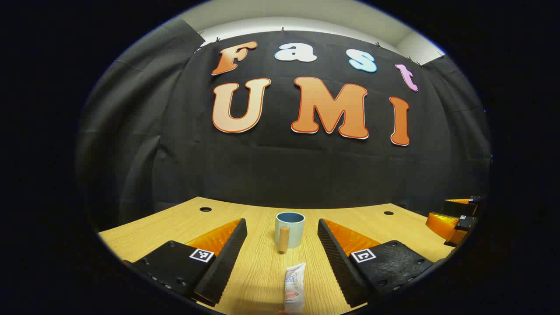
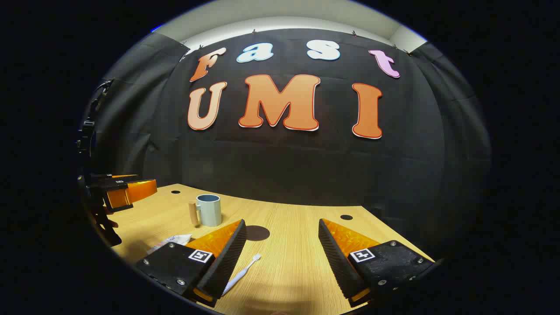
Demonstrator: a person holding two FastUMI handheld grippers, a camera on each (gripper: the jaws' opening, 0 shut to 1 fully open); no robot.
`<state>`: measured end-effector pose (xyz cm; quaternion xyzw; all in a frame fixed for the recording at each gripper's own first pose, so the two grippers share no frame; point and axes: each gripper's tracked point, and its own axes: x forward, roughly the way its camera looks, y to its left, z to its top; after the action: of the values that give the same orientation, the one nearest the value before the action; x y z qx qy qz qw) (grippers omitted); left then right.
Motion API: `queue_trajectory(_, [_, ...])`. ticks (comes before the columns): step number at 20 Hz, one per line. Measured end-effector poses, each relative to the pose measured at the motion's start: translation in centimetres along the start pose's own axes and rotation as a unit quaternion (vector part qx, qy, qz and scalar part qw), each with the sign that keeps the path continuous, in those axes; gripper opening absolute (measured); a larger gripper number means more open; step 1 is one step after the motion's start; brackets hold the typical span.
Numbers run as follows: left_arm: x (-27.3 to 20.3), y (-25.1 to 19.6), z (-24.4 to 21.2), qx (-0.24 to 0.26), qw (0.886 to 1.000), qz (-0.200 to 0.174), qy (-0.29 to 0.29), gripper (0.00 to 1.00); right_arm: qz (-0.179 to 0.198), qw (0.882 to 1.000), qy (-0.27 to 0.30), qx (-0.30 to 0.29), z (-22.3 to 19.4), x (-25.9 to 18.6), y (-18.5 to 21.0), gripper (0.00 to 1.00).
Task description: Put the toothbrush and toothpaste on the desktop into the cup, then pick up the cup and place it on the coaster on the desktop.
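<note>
Nothing legible here: the toothpaste carries print too blurred to read, and the square black-and-white markers on the gripper fingers are coded patterns, not words or numbers.

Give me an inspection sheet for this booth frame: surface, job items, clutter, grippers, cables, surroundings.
Surface: wooden desktop with round grommet holes.
Job's things: cup upright with a wooden handle, nothing seen inside; toothpaste tube flat in front of it; toothbrush flat near the coaster, which is bare.
Clutter: nothing seen.
Grippers: left gripper open, straddling the toothpaste tube; right gripper open, toothbrush beside one finger.
Cables: nothing seen.
Surroundings: black cloth wall.
</note>
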<state>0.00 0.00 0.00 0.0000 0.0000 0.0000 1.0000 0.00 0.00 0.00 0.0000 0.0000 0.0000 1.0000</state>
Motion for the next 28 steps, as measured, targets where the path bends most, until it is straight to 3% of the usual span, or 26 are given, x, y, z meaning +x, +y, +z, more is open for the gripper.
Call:
queue_trajectory(18, [2.2, -1.2, 0.1, -0.002, 1.0, -0.006, -0.005, 0.98, 0.008, 1.0, 0.0, -0.01, -1.0, 1.6, 0.2, 0.98])
queue_trajectory(22, [2.0, -1.4, 1.0, 0.01, 1.0, -0.004, -0.012, 0.94, 0.009, 1.0, -0.001, -0.002, -1.0, 1.6, 0.0, 0.98])
queue_trajectory(23, [1.9, -1.4, 1.2, 0.011, 1.0, -0.005, -0.014, 0.98, 0.009, 1.0, 0.001, 0.001, -1.2, 1.4, -0.1, 0.98])
queue_trajectory(28, [1.6, -2.1, 1.8, 0.015, 1.0, -0.007, -0.017, 0.98, 0.015, 0.999, 0.003, 0.029, -1.4, 1.5, -0.1, 0.98])
